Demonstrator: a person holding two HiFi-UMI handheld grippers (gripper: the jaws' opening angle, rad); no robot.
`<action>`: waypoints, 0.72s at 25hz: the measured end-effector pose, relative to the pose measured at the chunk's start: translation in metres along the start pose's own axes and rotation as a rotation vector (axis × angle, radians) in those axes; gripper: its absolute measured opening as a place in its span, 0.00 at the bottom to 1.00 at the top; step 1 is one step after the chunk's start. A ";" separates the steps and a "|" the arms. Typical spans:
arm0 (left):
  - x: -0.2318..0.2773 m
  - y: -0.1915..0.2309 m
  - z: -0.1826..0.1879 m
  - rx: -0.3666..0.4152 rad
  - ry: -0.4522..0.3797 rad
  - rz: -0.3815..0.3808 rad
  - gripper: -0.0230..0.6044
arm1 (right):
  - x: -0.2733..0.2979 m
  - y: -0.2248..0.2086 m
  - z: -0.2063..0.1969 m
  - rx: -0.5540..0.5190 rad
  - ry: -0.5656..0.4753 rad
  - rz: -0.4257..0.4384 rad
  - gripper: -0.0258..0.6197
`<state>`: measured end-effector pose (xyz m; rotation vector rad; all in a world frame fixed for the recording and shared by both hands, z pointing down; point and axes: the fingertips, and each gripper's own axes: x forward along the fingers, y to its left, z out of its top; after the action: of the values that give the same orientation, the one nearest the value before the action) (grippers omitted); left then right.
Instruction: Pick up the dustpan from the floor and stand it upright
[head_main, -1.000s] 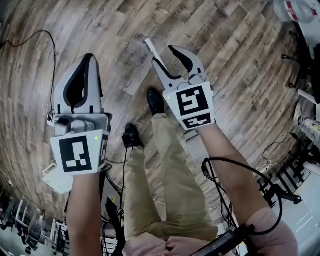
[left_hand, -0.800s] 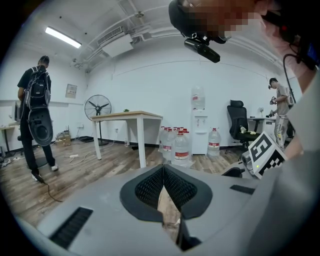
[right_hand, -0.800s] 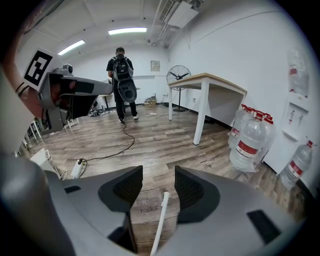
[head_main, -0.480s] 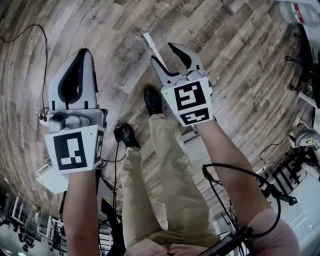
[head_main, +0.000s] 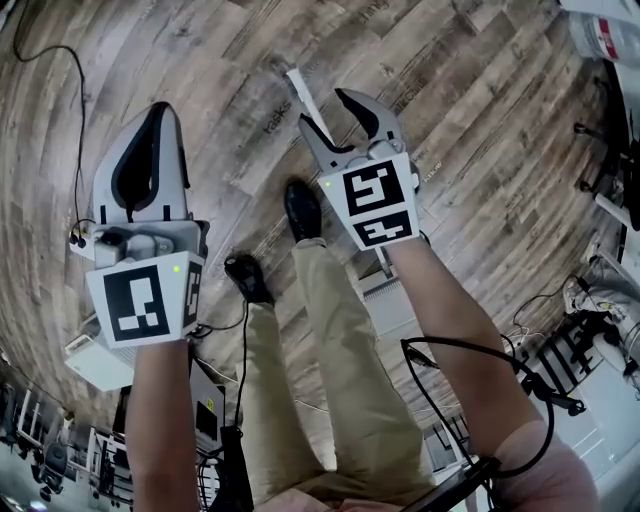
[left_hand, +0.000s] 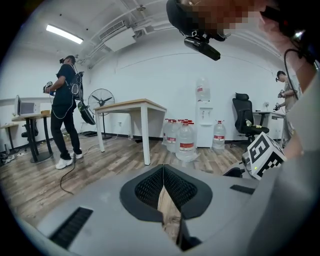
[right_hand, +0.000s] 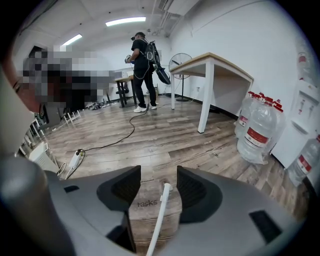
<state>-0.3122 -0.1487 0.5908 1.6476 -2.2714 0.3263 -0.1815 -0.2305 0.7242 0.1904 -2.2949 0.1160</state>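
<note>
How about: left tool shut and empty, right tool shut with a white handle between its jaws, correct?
No. The right gripper view shows the right tool open, the white handle between its jaws. The left tool is shut and empty.

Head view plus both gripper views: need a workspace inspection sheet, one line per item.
Surface: wood-plank floor, printed "tasks" mark seen between the right jaws.
Job's things: white handle rising between the right jaws; the pan itself not seen.
Clutter: water jugs, power strip.
Grippers: left gripper shut, empty; right gripper open, a gap each side of the handle.
Cables: black cable across the floor.
Surroundings: table, fan, another person standing.
</note>
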 end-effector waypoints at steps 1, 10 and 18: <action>0.002 0.000 -0.003 -0.003 0.002 0.001 0.06 | 0.004 -0.002 -0.002 0.002 0.003 0.001 0.39; 0.016 0.004 -0.029 -0.004 0.015 -0.002 0.06 | 0.040 -0.004 -0.019 -0.014 0.027 0.016 0.43; 0.025 0.011 -0.057 -0.011 0.027 0.011 0.06 | 0.070 -0.008 -0.049 -0.027 0.070 0.017 0.42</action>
<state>-0.3228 -0.1469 0.6528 1.6154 -2.2593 0.3362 -0.1905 -0.2379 0.8087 0.1501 -2.2280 0.0987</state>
